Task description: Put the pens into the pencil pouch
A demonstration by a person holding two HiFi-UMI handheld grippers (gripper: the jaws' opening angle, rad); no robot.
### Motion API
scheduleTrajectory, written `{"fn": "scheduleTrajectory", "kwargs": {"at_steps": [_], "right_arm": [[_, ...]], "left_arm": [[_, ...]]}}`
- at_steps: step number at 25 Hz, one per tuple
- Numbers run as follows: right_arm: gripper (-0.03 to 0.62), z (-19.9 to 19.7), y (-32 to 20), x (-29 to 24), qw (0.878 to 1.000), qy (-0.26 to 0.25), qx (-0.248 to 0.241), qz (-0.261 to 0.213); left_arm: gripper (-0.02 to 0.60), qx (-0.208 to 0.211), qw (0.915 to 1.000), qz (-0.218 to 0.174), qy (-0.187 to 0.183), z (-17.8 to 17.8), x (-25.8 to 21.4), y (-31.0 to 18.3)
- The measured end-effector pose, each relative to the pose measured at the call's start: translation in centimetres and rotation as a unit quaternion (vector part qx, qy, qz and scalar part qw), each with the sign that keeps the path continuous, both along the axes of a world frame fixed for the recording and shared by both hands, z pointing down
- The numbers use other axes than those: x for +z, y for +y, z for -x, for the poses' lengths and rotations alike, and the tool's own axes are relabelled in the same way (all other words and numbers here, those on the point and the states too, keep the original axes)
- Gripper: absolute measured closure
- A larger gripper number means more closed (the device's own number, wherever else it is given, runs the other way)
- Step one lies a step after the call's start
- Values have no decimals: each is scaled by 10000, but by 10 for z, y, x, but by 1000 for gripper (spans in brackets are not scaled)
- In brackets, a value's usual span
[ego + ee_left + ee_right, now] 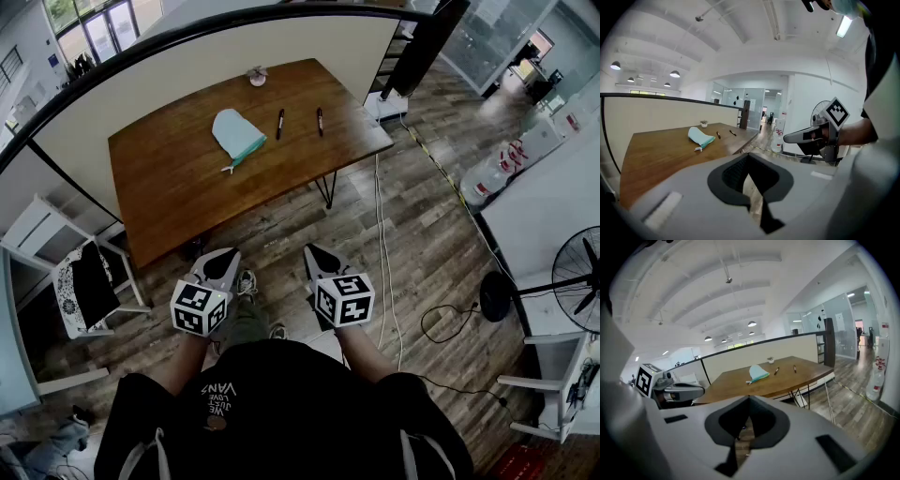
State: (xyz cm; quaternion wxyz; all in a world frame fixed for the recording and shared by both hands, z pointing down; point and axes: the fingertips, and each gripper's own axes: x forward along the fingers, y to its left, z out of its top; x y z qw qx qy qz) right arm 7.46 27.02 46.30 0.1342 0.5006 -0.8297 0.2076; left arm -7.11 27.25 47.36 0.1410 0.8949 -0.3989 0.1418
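A light blue pencil pouch lies on the wooden table, with two dark pens to its right: one nearer the pouch, the other further right. The pouch and pens show small in both gripper views. My left gripper and right gripper hang over the floor, well short of the table's near edge. Both are shut with nothing between the jaws.
A small pink object sits at the table's far edge by a partition wall. A white chair stands left, a floor fan and water bottles right, cables on the wood floor.
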Motion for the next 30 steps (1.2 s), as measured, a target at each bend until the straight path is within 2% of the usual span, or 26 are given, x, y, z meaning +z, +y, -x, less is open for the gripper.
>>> {"fn": "scheduleTrajectory", "kwargs": {"at_steps": [8, 15, 16, 17, 18, 19, 30], "right_arm": [[582, 1, -17, 1, 10000, -64, 50, 40], [571, 5, -51, 2, 9992, -330, 231, 2], [544, 6, -58, 3, 9991, -327, 269, 53], [486, 6, -66, 5, 9990, -319, 308, 109], [455, 7, -73, 6, 9988, -310, 345, 161], [453, 7, -81, 8, 9986, -307, 381, 207], [454, 13, -165, 19, 9950, -203, 812, 551]], "left_arm": [[571, -18, 9999, 100, 25, 0, 3, -16], [568, -31, 9999, 5, 125, 1, -1, -53], [542, -46, 9999, 2, 155, 1, -1, -61], [484, -76, 9998, 26, 187, 3, -1, -70], [427, -111, 9997, 66, 205, 5, 0, -79], [410, -133, 9996, 107, 206, 6, 1, -87], [410, 202, 9992, 339, 18, 19, 16, -180]]}}
